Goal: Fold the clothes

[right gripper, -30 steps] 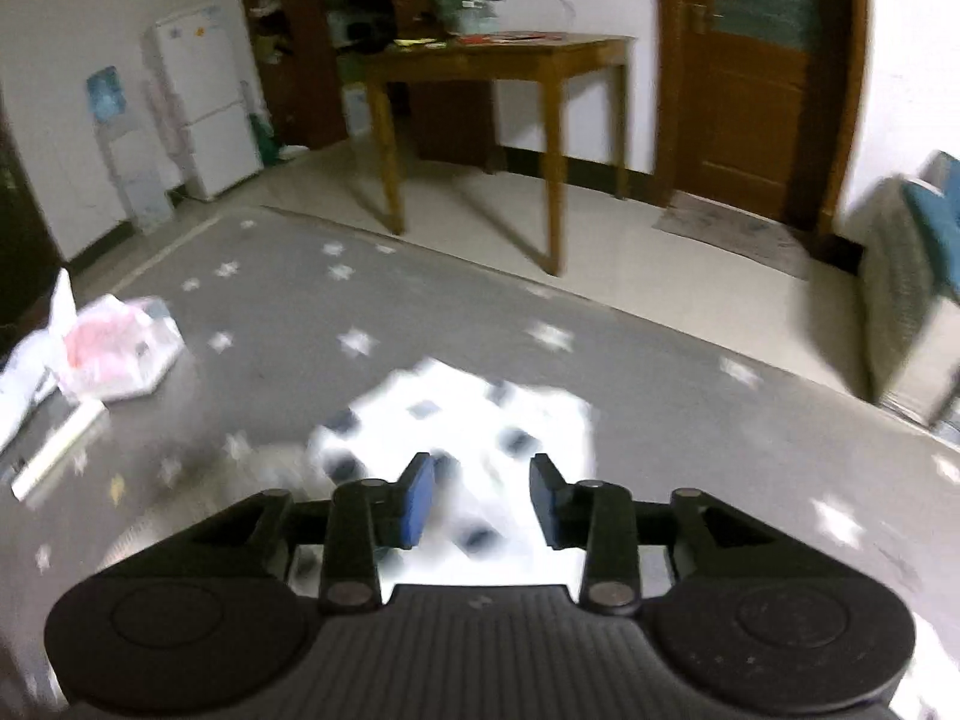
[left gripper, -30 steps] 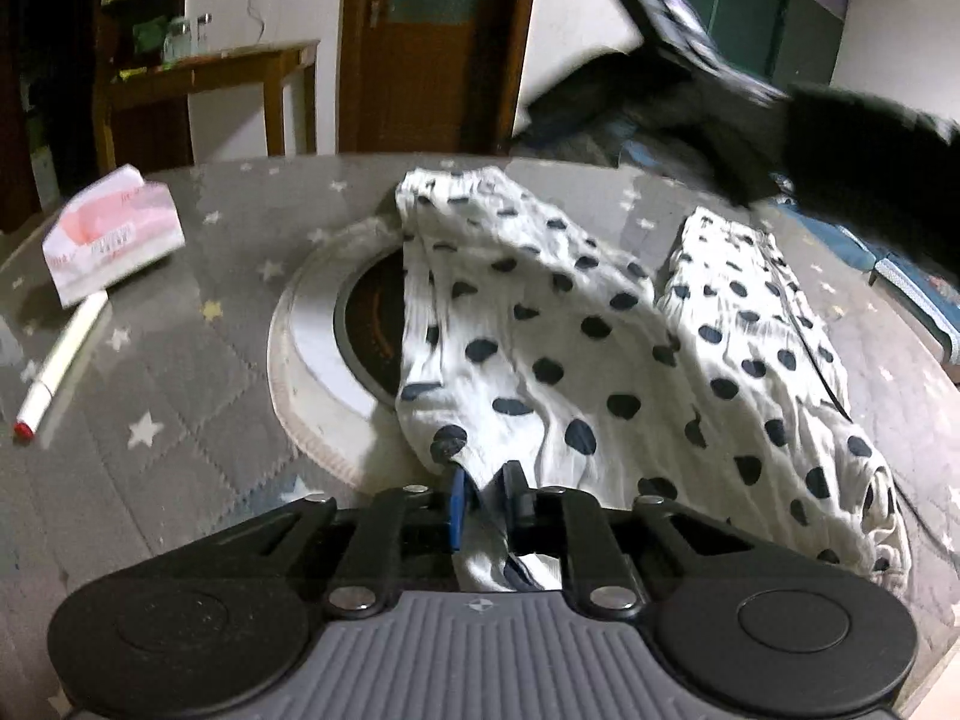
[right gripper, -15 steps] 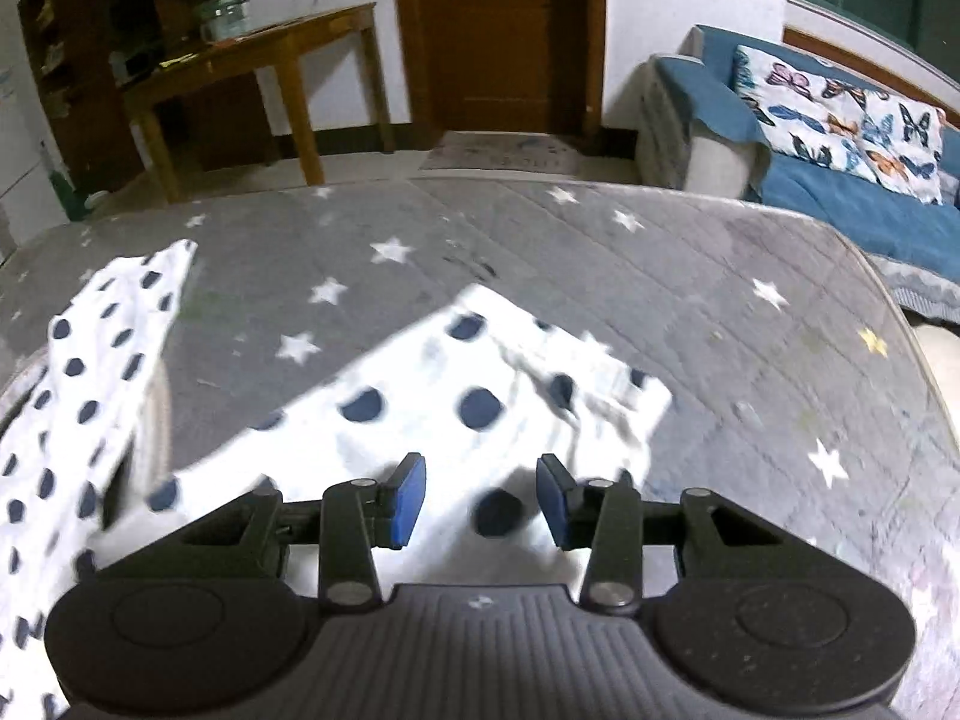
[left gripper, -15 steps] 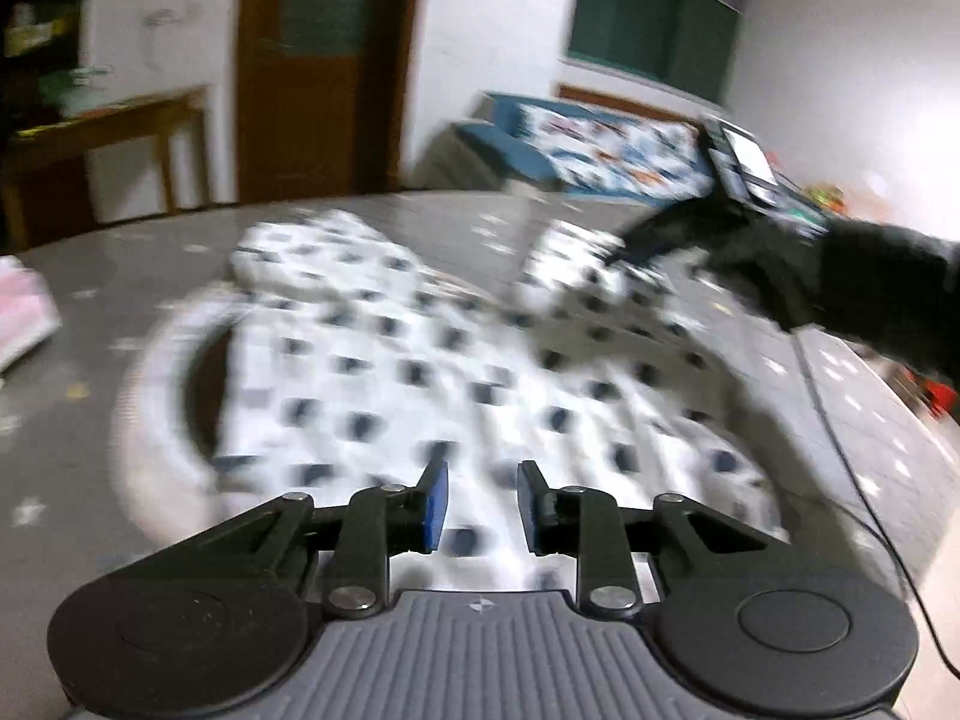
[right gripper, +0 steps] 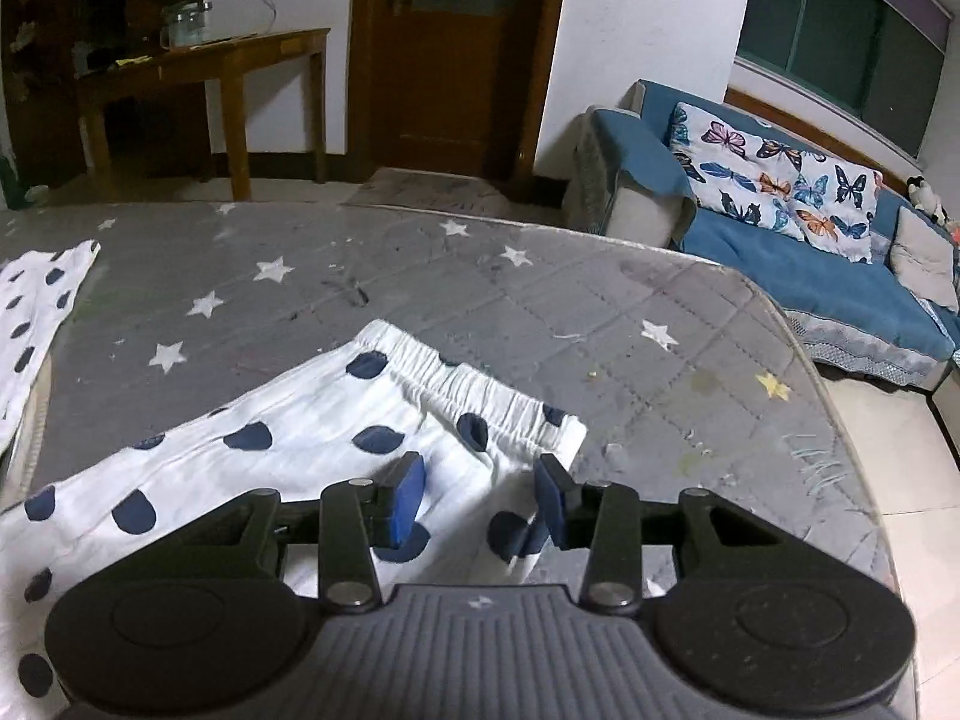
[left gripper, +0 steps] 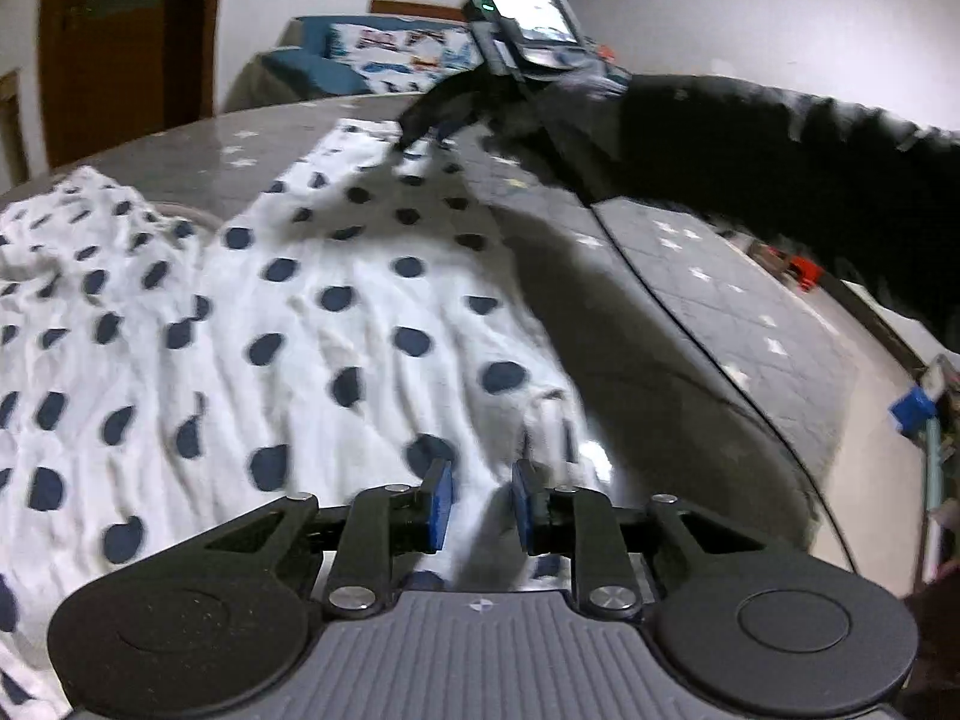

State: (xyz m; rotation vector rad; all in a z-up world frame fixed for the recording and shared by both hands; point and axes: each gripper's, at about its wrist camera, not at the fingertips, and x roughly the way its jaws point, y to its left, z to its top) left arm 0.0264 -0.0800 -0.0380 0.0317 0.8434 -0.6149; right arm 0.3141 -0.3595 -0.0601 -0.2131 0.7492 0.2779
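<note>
dotted trousers (right gripper: 312,420) spread on starred mat (right gripper: 540,300); left gripper (left gripper: 477,501) jaws just narrowed, gapped, nothing pinched; right gripper (right gripper: 480,495) spread over waistband (right gripper: 480,384).

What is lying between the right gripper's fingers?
The pants, near the elastic waistband; the right wrist view shows them under the open right gripper.

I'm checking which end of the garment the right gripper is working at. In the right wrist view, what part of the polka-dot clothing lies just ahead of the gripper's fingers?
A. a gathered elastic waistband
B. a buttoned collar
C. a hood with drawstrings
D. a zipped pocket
A: the polka-dot clothing ends in a gathered elastic waistband just beyond the right gripper, whose jaws stand apart.
</note>
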